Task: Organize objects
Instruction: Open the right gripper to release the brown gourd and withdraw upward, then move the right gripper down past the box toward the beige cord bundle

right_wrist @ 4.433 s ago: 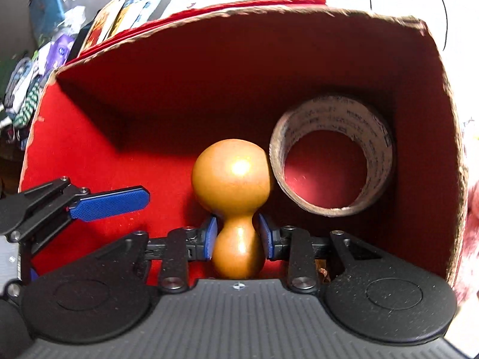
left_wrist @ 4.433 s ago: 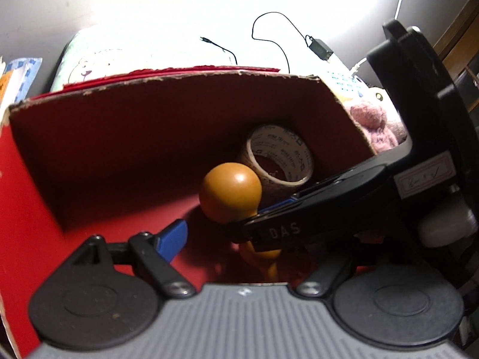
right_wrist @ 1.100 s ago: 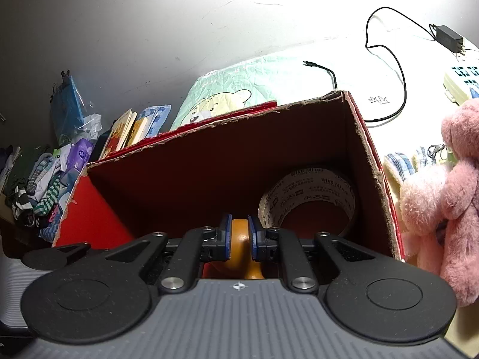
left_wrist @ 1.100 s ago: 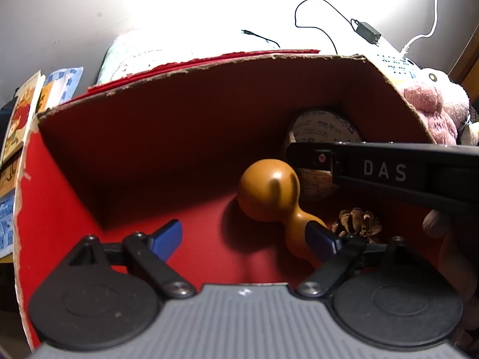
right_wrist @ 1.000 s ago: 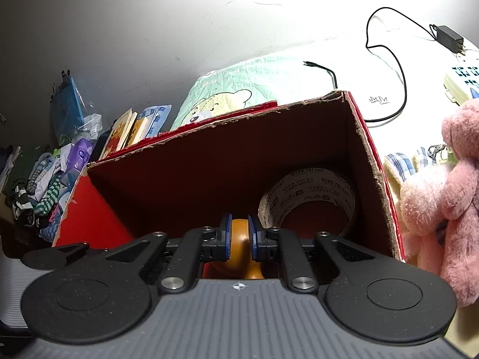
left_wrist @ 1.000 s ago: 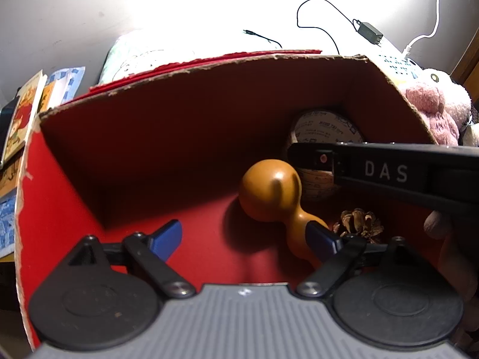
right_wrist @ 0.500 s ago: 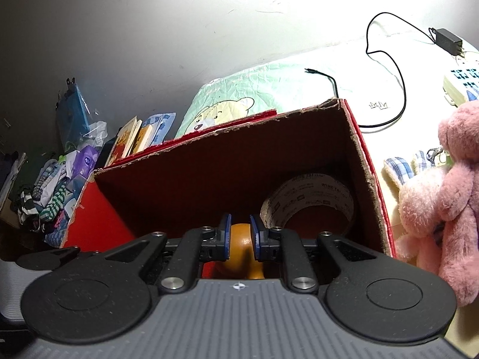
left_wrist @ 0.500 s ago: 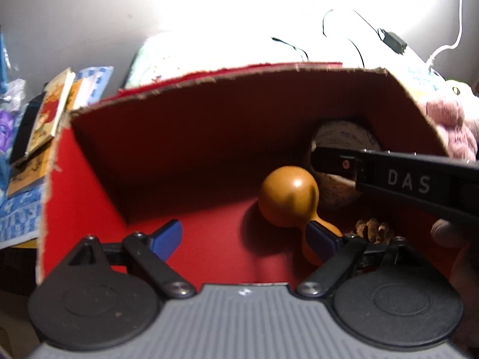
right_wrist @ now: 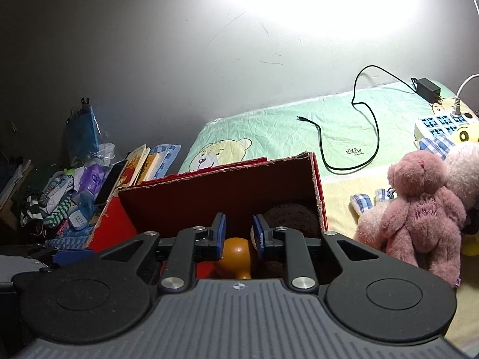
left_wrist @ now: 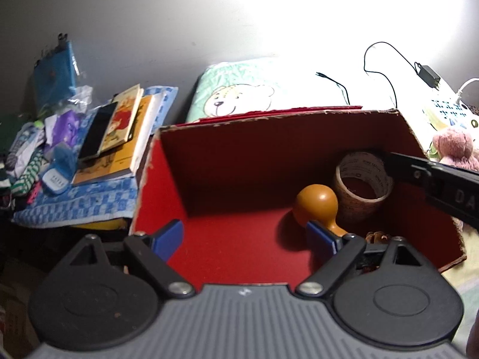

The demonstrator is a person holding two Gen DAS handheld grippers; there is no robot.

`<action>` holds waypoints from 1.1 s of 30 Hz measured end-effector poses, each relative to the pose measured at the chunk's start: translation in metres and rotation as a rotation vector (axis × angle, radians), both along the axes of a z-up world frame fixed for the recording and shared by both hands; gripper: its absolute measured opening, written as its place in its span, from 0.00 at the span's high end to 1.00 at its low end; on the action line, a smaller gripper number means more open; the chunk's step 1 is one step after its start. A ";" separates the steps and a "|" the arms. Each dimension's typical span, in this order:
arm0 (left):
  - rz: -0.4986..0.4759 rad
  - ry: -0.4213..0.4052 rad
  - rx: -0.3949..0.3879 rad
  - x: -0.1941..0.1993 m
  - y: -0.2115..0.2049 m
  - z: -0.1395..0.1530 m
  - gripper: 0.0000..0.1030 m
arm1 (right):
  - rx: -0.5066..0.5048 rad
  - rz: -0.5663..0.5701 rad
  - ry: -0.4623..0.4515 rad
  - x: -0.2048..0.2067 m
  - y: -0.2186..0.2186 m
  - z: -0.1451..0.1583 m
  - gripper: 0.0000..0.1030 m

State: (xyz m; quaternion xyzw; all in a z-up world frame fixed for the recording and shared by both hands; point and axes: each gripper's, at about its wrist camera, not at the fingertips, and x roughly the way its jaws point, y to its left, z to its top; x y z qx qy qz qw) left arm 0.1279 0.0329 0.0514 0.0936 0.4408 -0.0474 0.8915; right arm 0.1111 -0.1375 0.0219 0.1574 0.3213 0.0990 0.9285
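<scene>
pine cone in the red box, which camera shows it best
The left wrist view: the pine cone shows on the red box floor beside the gourd, partly behind the tool's finger. In the right wrist view the tool's body hides it.

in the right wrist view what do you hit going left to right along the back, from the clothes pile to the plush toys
clothes pile → books → red box → black cable → pink teddy bear
</scene>
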 end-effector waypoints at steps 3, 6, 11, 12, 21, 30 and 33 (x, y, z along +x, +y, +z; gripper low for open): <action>0.034 -0.009 0.003 -0.012 0.003 0.008 0.13 | 0.016 0.010 -0.011 -0.008 -0.005 0.003 0.77; 0.062 -0.022 0.033 -0.028 0.002 0.016 0.12 | 0.031 0.035 -0.022 -0.019 -0.006 0.005 0.76; 0.105 -0.046 0.052 -0.049 0.005 0.023 0.11 | 0.034 0.078 -0.058 -0.037 -0.005 0.010 0.69; 0.116 -0.047 0.057 -0.052 0.005 0.023 0.11 | 0.036 0.085 -0.063 -0.041 -0.005 0.010 0.68; 0.118 -0.016 0.079 -0.078 -0.004 0.012 0.11 | 0.062 0.092 -0.089 -0.071 -0.014 0.007 0.58; 0.123 0.027 0.094 -0.094 -0.012 -0.006 0.08 | 0.116 0.108 -0.048 -0.087 -0.022 -0.003 0.58; 0.118 0.041 0.105 -0.097 -0.016 -0.013 0.08 | 0.125 0.111 -0.026 -0.091 -0.023 -0.010 0.58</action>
